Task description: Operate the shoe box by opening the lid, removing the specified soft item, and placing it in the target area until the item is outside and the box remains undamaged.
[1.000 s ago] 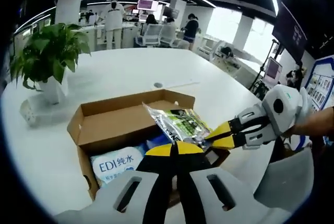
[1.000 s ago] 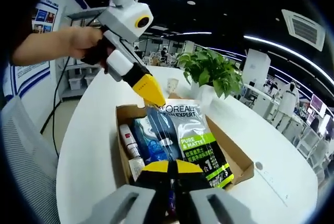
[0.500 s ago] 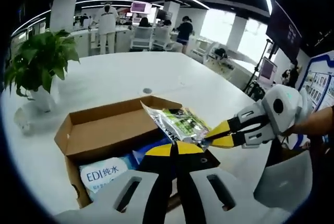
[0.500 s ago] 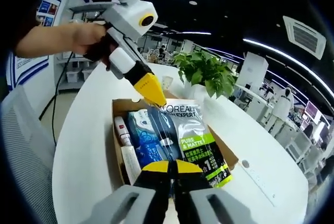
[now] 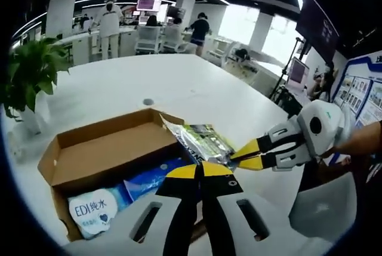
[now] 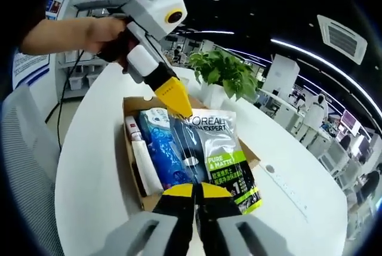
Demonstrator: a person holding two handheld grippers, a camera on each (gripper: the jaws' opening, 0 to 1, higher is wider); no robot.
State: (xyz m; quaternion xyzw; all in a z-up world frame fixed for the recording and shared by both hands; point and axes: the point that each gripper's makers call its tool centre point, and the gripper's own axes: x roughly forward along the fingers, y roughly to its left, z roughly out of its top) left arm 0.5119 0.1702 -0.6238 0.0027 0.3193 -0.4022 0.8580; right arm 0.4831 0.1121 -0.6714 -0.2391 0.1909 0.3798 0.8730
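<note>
Both grippers clamped on the soft pouch (image 6: pixel 216 151), R gripper (image 6: pixel 192 188) at its near edge, L gripper (image 6: pixel 177 108) at far edge, holding it above the open shoe box (image 5: pixel 104 151); lid step done, pouch lifted out, placement on the table (image 5: pixel 185 86) not yet done.

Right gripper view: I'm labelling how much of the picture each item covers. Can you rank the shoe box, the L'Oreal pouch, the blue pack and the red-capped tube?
Largest to smallest as they look:
1. L'Oreal pouch, though it is held up nearer the camera, which flatters it
2. shoe box, mostly covered
3. blue pack
4. red-capped tube
</note>
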